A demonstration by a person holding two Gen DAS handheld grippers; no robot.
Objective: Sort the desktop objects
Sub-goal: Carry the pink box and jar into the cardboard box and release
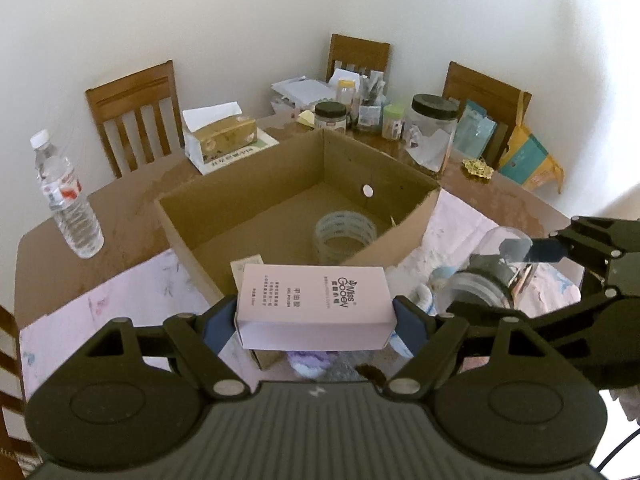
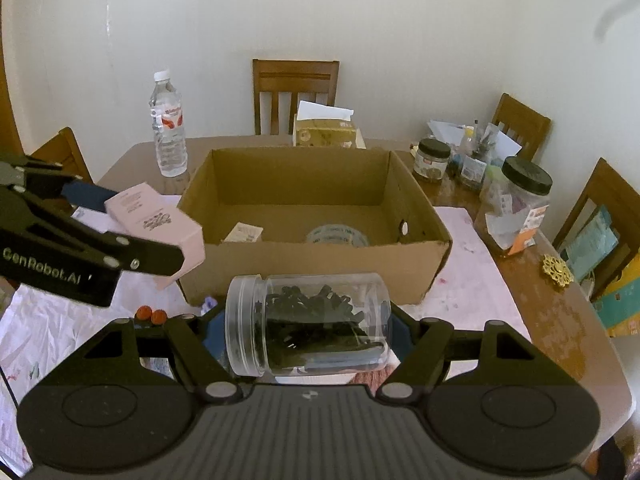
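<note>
Pink gel-polish carton (image 1: pixel 314 306) pinched by left gripper (image 1: pixel 316 320), clear plastic jar (image 2: pixel 306 324) clamped by right gripper (image 2: pixel 308 330), both raised, presumably bound for the cardboard box (image 2: pixel 316 262)

Wooden chairs (image 2: pixel 296 92) round the table (image 2: pixel 560 320), white wall (image 2: pixel 320 8) behind, probably some stacked packaging (image 1: pixel 528 160) far right.

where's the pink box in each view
Left wrist: the pink box sits bottom centre, clamped between the left hand-held gripper fingers, just in front of the cardboard box.
Right wrist: the pink box is at centre left, held off the cardboard box's near-left corner.
Shared landmark: the open cardboard box with a tape roll inside.
</note>
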